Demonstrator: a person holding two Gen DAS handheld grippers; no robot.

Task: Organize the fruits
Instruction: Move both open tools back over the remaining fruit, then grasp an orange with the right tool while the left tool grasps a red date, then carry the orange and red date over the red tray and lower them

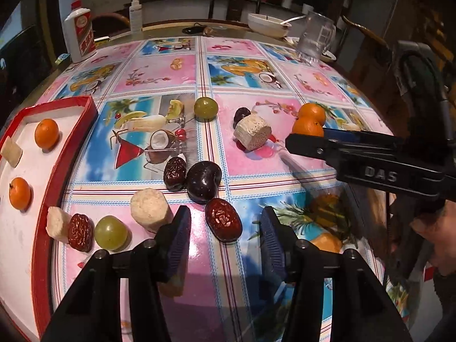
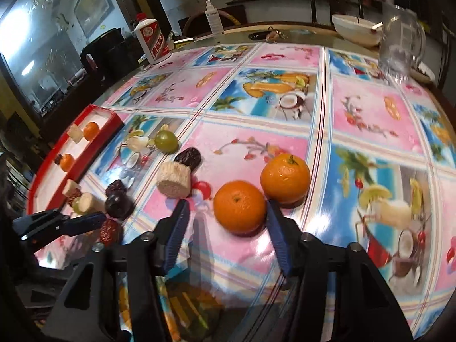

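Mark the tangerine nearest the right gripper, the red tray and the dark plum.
Near tangerine (image 2: 240,205): right wrist view, centre of its peel.
Red tray (image 1: 91,107): left wrist view, its red far corner wall.
Dark plum (image 1: 203,181): left wrist view, middle of its glossy skin.

- The left wrist view sits low and close over the near edge of the table, looking forward between its own two fingers toward the far side.
- The right wrist view looks from further right, just as low, angled toward the far left.
- Both share the red-rimmed tray at left, the two tangerines, and the far white liquor bottle.
- Each view catches the other gripper at its edge.
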